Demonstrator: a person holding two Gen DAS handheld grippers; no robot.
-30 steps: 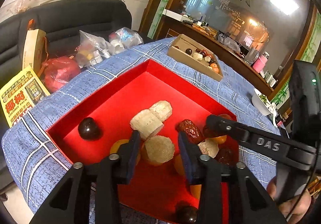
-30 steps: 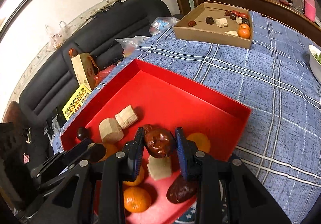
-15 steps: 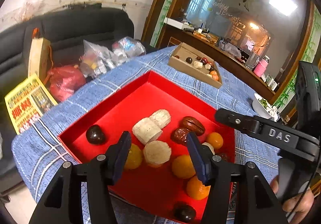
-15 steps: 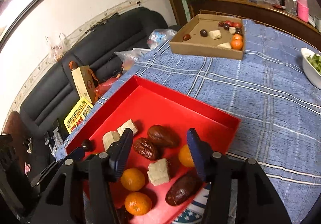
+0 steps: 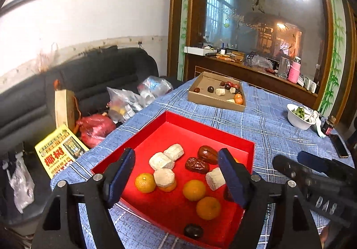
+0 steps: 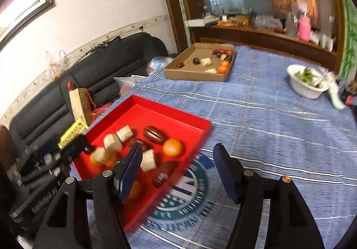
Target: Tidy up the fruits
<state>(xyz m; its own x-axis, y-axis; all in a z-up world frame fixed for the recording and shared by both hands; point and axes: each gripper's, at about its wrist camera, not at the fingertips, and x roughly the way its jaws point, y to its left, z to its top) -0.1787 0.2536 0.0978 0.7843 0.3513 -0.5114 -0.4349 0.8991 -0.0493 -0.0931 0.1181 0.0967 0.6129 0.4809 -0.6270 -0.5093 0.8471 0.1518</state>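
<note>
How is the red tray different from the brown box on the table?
The red tray is bright red; the brown box is plain cardboard brown. The red tray lies close under both open tools, while the brown box sits farther back on the blue checked cloth. The red tray looks bigger from here, but that may only be nearness. Both are shallow, open on top and hold oranges, dark fruits and pale chunks.
</note>
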